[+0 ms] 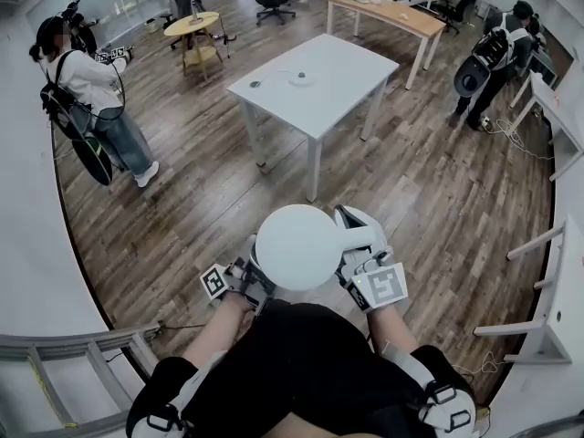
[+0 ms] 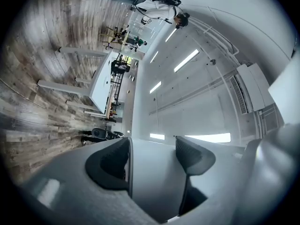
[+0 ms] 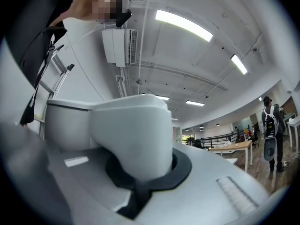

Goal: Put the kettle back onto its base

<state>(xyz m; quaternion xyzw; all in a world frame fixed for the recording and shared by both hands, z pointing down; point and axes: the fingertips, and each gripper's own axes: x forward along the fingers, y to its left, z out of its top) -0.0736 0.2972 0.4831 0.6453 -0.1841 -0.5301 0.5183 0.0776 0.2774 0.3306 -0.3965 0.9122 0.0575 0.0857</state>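
One kettle (image 1: 297, 246) and two grippers are closest to you. They are on the near side of the white table (image 1: 342, 94), well apart from it and above the wood floor (image 1: 438, 181). From above, the kettle shows as a round white dome, held up in front of your body with one gripper on either side.

Your right gripper (image 1: 360, 249) is at the kettle's right side. Its jaws are closed almost all the way and clamp round the kettle's white handle (image 3: 131, 135), which fills the right gripper view.

Your left gripper (image 1: 248, 276) is tucked against the kettle's lower left side. Its jaws stand well apart, and a pale curved part of the kettle fills the whole gap between them. Both dark pads (image 2: 108, 163) lie against it, though which part of the kettle this is cannot be told.

One ladder (image 1: 82, 354) lies to the near left of the table, along a pale wall.

One round white base (image 1: 301, 78) rests on the table's top, toward the far side.

Two people stand on the floor. One person (image 1: 87, 94) is off the table's left side. The other person (image 1: 497, 57) is off its right side.

Beyond the table stand one wooden desk (image 1: 392, 12), to the far right, and one small round table (image 1: 192, 24), to the far left.
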